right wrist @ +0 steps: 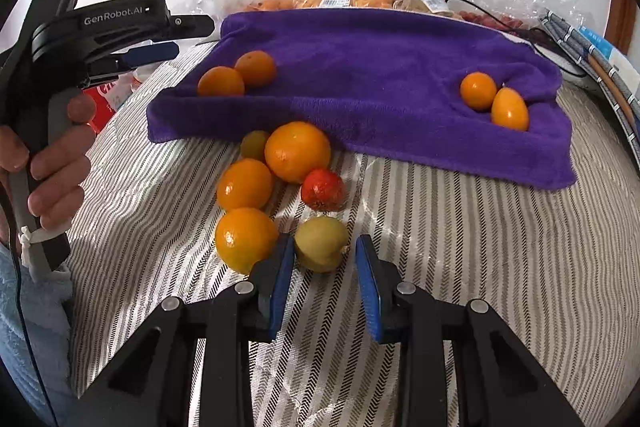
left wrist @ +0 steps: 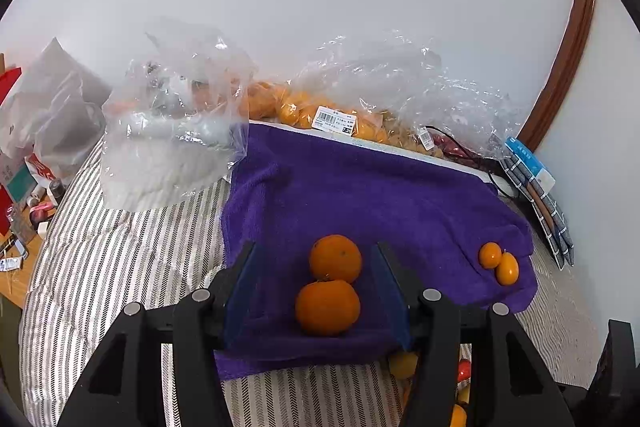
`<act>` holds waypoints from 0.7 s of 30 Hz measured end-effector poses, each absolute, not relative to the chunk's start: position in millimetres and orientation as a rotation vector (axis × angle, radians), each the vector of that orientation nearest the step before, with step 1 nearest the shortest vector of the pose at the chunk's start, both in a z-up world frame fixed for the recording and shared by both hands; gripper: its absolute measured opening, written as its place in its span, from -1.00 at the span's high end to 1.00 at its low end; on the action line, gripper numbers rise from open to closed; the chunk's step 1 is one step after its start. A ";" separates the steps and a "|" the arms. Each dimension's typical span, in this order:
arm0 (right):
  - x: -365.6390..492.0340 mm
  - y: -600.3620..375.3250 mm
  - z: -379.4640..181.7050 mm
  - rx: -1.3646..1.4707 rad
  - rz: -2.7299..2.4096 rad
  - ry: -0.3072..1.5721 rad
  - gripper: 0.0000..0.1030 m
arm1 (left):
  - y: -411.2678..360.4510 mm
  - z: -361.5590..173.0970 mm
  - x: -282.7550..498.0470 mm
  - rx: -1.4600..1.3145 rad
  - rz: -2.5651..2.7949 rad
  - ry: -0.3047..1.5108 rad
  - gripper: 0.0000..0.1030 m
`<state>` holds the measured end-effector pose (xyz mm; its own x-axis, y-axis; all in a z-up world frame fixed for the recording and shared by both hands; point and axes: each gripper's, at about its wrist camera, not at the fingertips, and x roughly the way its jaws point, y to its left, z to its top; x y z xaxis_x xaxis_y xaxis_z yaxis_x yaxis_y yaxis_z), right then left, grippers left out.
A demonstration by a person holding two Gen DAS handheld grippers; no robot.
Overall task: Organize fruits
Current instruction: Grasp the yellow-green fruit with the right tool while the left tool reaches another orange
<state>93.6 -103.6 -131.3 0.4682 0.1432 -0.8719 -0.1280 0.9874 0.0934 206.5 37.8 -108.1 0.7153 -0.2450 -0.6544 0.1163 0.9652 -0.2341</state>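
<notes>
A purple towel (left wrist: 360,195) (right wrist: 380,67) lies on the striped cloth. Two oranges (left wrist: 330,283) (right wrist: 236,75) sit on its near left part, between the fingers of my open left gripper (left wrist: 316,267), untouched. Two small kumquats (left wrist: 498,263) (right wrist: 494,101) lie on its right part. In front of the towel is a loose pile: three oranges (right wrist: 280,167), a red fruit (right wrist: 322,189), a greenish fruit (right wrist: 254,145). My right gripper (right wrist: 324,255) is open around a yellow-green fruit (right wrist: 320,243); its left pad (right wrist: 284,267) is near it.
Clear plastic bags (left wrist: 172,123) with more oranges (left wrist: 304,111) stand behind the towel by the white wall. Folded grey cloths (left wrist: 536,195) and a black cable lie at the right. A wooden table with clutter (left wrist: 20,211) is at the left. The left gripper (right wrist: 160,39) shows in the right wrist view.
</notes>
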 end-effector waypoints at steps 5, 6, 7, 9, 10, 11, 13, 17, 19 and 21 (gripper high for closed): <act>90.5 -104.1 -132.6 0.016 0.163 1.058 0.49 | 34.8 -109.9 207.1 -0.168 -0.204 0.752 -0.07; 90.6 -104.3 -132.5 0.016 0.163 1.058 0.49 | 34.1 -110.4 207.3 -0.165 -0.204 0.753 -0.07; 90.3 -104.4 -132.5 0.017 0.164 1.057 0.49 | 33.5 -110.5 207.7 -0.163 -0.206 0.754 -0.07; 89.8 -104.6 -132.0 0.018 0.162 1.056 0.49 | 33.1 -110.9 207.7 -0.160 -0.206 0.754 -0.07; 89.7 -104.6 -131.9 0.020 0.162 1.056 0.49 | 32.7 -111.0 207.8 -0.158 -0.206 0.754 -0.07; 89.1 -105.3 -131.8 0.021 0.163 1.055 0.49 | 32.3 -111.2 207.9 -0.157 -0.206 0.754 -0.07; 88.0 -106.7 -131.4 0.025 0.164 1.054 0.49 | 32.2 -111.4 207.8 -0.157 -0.205 0.754 -0.07; 85.9 -109.8 -129.1 0.026 0.158 1.050 0.49 | 31.7 -111.8 208.0 -0.152 -0.207 0.753 -0.07; 85.0 -111.7 -127.5 0.030 0.156 1.047 0.49 | 30.9 -112.1 207.4 -0.148 -0.210 0.752 -0.07; 84.1 -114.2 -125.6 0.032 0.150 1.042 0.49 | 29.4 -111.2 205.8 -0.142 -0.218 0.745 -0.07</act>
